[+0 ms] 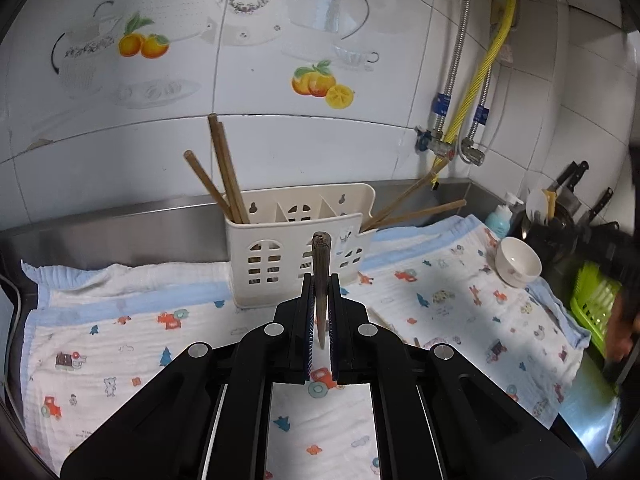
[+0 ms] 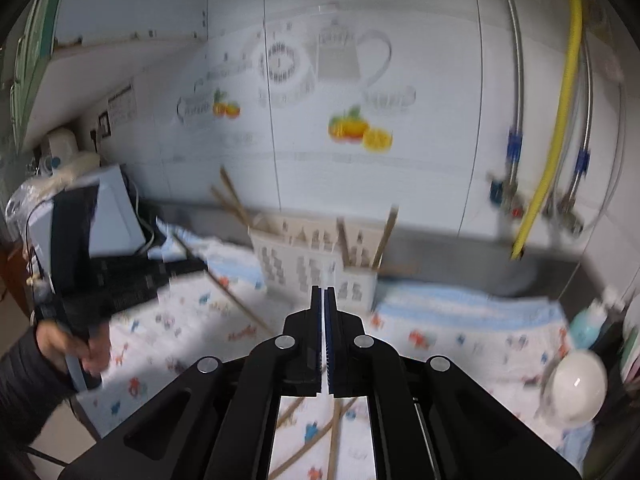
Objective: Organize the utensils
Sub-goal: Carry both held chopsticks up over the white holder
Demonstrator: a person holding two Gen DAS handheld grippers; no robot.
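My left gripper (image 1: 320,280) is shut on a brown chopstick (image 1: 321,248) that sticks up between its pads, just in front of the cream plastic utensil holder (image 1: 300,248). Chopsticks lean out of the holder's left compartment (image 1: 226,176) and out of its right end (image 1: 412,206). The right wrist view is blurred. In it my right gripper (image 2: 324,292) is shut with nothing seen between its pads, raised above loose chopsticks (image 2: 334,432) lying on the printed cloth (image 2: 460,332). The holder (image 2: 312,264) stands ahead, and the left gripper (image 2: 196,266) carries its chopstick (image 2: 232,300) at the left.
A white bowl (image 1: 518,262), a blue soap bottle (image 1: 500,216), knives (image 1: 572,178) and a green basket (image 1: 592,304) crowd the right end of the counter. Pipes and a yellow hose (image 1: 476,80) run down the tiled wall. A white appliance (image 2: 112,208) stands at the left.
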